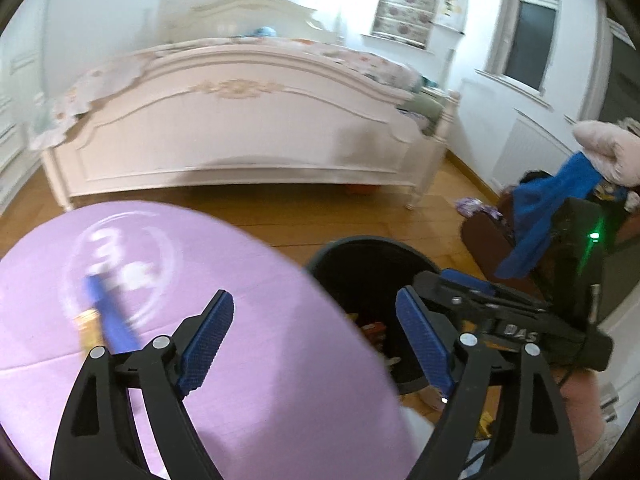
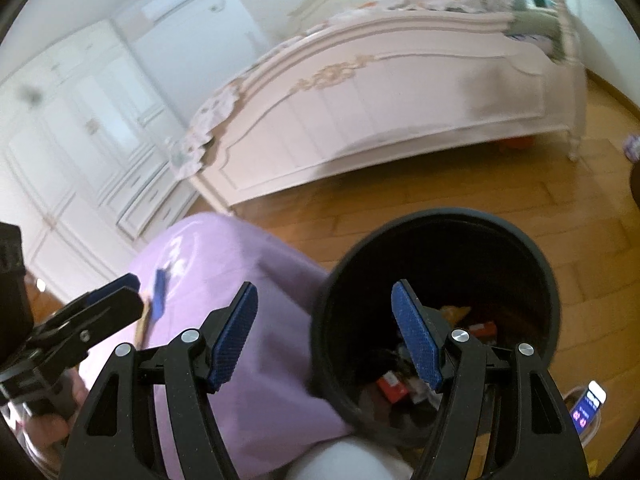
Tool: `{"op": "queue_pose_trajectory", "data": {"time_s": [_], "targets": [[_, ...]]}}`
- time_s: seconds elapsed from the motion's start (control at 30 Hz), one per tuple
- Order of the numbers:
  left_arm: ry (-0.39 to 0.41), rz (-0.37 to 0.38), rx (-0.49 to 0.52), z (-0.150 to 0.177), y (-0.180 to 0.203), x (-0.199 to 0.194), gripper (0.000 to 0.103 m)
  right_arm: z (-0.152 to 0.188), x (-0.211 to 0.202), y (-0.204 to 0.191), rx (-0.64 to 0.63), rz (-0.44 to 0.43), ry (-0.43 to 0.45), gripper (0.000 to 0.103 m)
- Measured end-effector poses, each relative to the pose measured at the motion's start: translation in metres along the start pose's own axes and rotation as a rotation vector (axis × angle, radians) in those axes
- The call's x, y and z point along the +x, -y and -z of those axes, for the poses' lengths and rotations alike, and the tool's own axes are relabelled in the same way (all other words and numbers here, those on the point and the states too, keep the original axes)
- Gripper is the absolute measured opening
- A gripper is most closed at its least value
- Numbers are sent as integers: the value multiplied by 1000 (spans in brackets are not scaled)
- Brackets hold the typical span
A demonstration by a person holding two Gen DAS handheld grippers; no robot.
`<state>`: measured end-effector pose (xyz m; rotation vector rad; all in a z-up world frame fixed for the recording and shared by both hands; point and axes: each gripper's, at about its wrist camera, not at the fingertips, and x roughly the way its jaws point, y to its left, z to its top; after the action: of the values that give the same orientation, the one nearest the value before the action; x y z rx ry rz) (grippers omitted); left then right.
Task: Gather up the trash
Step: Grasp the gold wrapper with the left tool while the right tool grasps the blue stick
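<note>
A black trash bin (image 2: 532,264) stands on the wood floor beside a round table with a purple cloth (image 2: 248,392); it holds several wrappers (image 2: 394,390). It also shows in the left wrist view (image 1: 360,260). A blue and gold wrapper (image 1: 108,320) lies on the purple cloth (image 1: 260,360), ahead and left of my left gripper (image 1: 316,340), which is open and empty over the table's edge. My right gripper (image 2: 326,334) is open and empty above the bin's near left rim. The blue wrapper (image 2: 159,294) also shows in the right wrist view.
A white bed (image 1: 240,128) stands across the wood floor (image 2: 480,200). White wardrobes (image 2: 60,140) line the left wall. A dark chair with blue cloth (image 1: 540,208) is at the right. A phone (image 2: 588,404) lies near the bin.
</note>
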<state>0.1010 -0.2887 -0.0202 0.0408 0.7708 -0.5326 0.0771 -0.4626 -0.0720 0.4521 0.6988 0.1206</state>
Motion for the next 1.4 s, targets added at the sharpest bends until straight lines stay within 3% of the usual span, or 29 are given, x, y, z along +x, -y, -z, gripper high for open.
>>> {"op": "queue_pose_trajectory", "data": {"time_s": [0.2, 0.4, 0.6, 0.8, 0.97, 1.13, 1.4], "targets": [[16, -102, -105, 14, -59, -22, 83, 2, 10, -50, -116, -27, -27, 70], [-25, -200, -178, 31, -110, -25, 83, 6, 22, -90, -214, -53, -57, 69], [-77, -249, -199, 44, -133, -18, 82, 13, 33, -118, -277, -77, -93, 66], [-120, -282, -190, 53, -140, -5, 65, 18, 44, -139, -332, -83, -124, 60], [-107, -323, -161, 56, -143, -5, 56, 17, 59, -155, -381, -86, -154, 58], [-84, -311, -213, 58, -159, -14, 31, 13, 79, -178, -459, -99, -186, 58], [-43, -285, -292, 69, -177, -34, 31, 12, 124, -223, -617, -103, -262, 53]]}}
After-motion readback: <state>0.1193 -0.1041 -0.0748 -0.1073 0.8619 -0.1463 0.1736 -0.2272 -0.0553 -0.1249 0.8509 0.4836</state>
